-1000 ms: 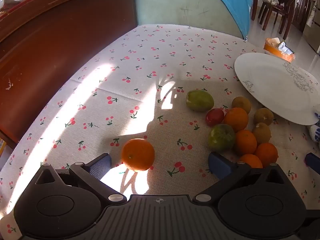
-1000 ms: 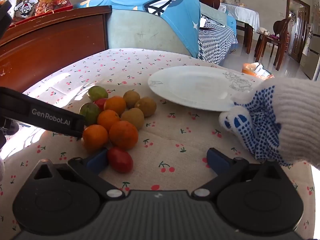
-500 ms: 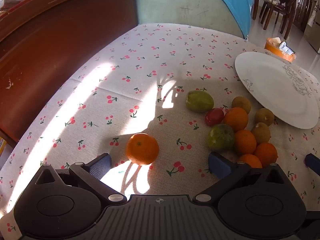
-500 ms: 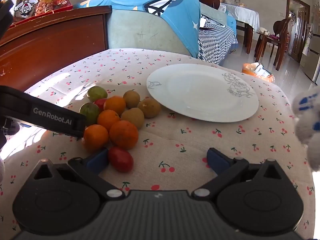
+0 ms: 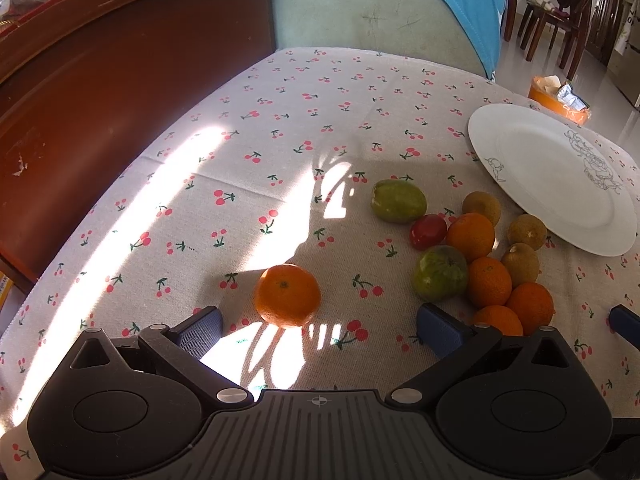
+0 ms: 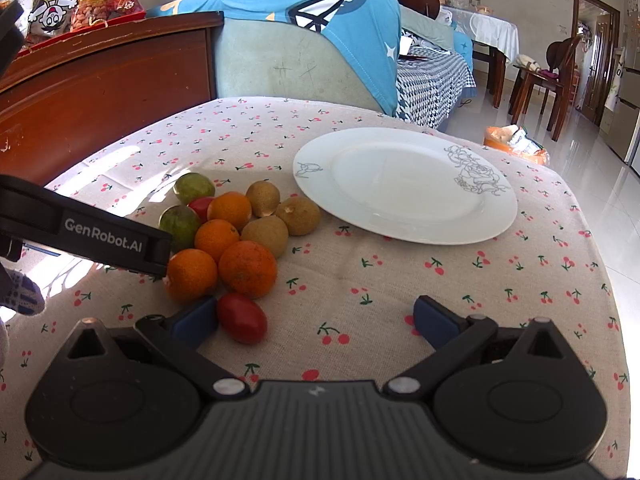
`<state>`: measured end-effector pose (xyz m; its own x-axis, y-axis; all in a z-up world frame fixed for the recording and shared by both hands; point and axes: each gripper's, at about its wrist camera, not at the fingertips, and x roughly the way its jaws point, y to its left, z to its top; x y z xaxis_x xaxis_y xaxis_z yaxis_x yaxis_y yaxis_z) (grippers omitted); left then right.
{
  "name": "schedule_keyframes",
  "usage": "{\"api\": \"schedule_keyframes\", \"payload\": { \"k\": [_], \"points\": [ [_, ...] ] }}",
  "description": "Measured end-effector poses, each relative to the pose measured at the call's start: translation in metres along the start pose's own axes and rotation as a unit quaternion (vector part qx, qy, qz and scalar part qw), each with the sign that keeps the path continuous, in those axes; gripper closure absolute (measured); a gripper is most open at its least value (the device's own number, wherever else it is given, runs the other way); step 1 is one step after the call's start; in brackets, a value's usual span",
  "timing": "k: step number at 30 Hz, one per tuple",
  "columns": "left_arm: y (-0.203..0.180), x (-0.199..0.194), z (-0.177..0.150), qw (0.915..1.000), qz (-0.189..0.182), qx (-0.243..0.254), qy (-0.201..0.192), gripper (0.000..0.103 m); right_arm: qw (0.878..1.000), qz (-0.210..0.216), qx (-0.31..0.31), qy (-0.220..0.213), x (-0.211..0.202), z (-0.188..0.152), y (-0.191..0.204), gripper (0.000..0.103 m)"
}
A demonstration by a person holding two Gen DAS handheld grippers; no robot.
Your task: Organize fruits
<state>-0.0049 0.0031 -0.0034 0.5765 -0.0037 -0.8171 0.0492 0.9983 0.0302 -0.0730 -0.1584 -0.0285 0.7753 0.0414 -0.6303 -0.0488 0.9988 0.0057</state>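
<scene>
Left wrist view: left gripper (image 5: 318, 330) hanging with jaws spread, lone orange (image 5: 288, 295) lying between them ungrasped | right gripper (image 6: 316, 320) gaping, holding nothing | fruit pile (image 6: 236, 232) sitting beside bare plate (image 6: 404, 184) | sorting seemingly barely starting.

Bright daylight fills both fisheye views. In the left wrist view, a hard band of sun crosses the cherry-print cloth of the counter (image 5: 280, 128) from near left to centre, nearly white with glare. A lone orange tangerine (image 5: 288, 295) sits partly in shade beside that patch. The white round plate (image 6: 404, 184) is evenly lit. Straight lines bow toward the edges and corners darken; focus is sharp throughout.
</scene>
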Motion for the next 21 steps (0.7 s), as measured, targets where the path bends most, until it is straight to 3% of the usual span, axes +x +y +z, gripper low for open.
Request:
{"api": "schedule_keyframes", "payload": {
  "k": [14,21],
  "points": [
    [-0.002,0.000,0.005,1.0000,-0.001,0.001,0.003,0.000,1.000,0.005,-0.010,0.006,-0.004,-0.001,-0.001,0.001],
    [-0.002,-0.001,0.003,1.0000,-0.005,0.006,0.005,0.000,0.998,-0.010,0.009,0.063,-0.010,0.007,-0.001,0.001]
  ]
}}
